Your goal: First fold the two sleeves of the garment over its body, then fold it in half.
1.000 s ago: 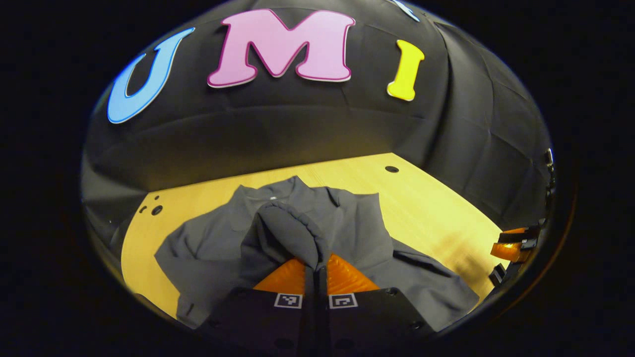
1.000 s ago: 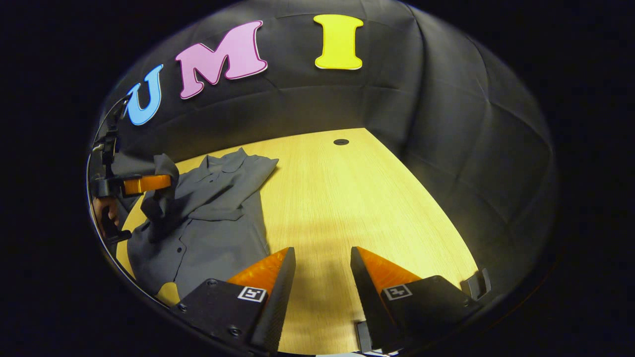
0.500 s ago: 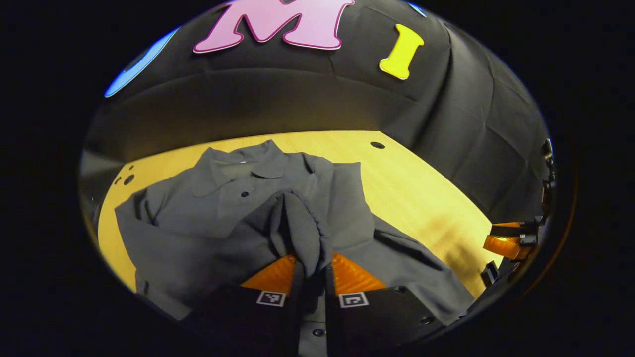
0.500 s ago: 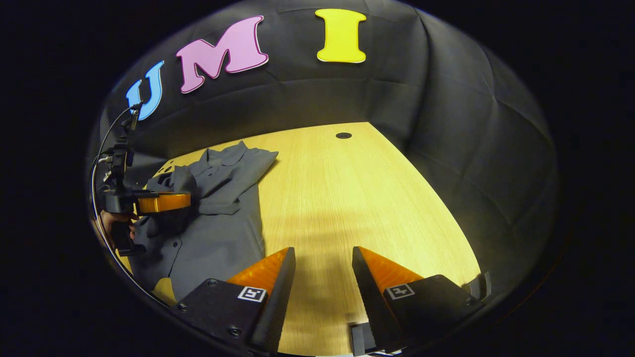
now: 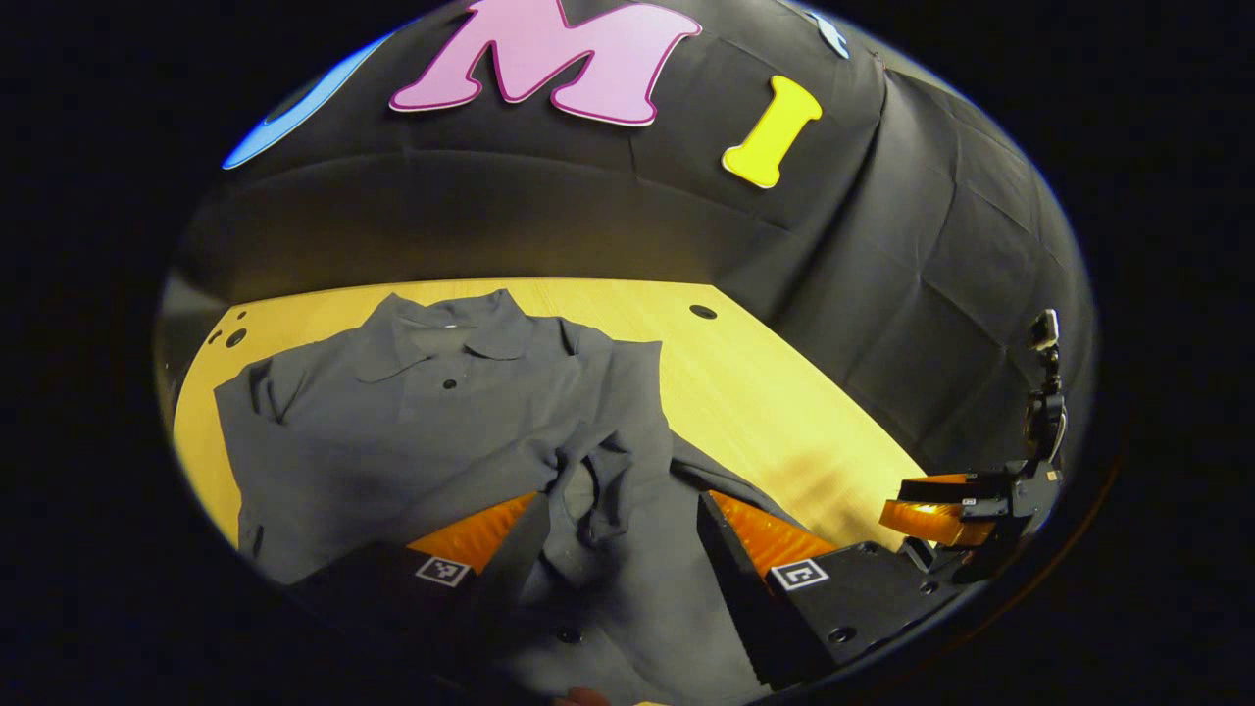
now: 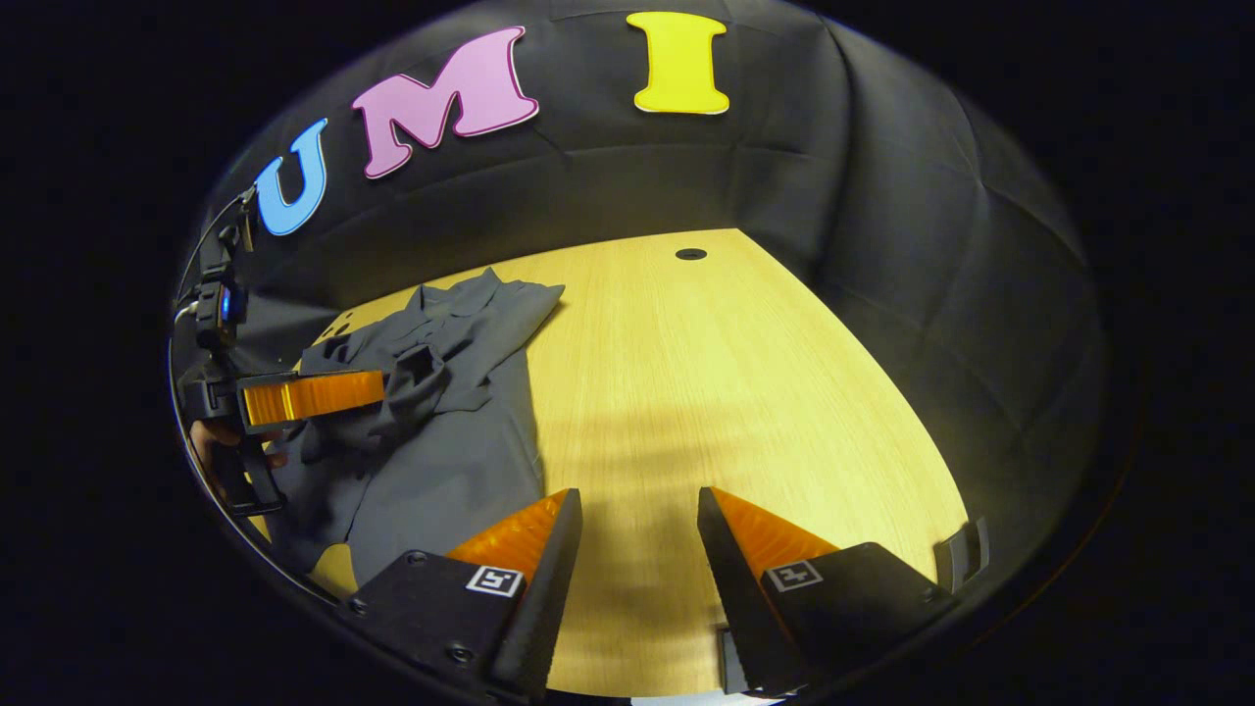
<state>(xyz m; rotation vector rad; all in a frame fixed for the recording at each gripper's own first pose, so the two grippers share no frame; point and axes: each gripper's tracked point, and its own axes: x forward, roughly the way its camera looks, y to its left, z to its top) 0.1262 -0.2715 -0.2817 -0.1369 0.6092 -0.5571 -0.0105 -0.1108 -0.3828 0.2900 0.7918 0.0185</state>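
Grey collared shirt [image 5: 431, 422] lies flat on wooden tabletop [image 5: 784, 412], collar toward 12 o'clock, buttons down front. One sleeve [image 5: 588, 471] bunched over body, loose between left tongs [image 5: 618, 520], which stand spread, not pinching. Right tongs [image 6: 637, 520] spread over bare wood, shirt at their 10 o'clock. Fabric soft, creased; tabletop pale, fine-grained, round hole [image 6: 690, 254] near far edge.
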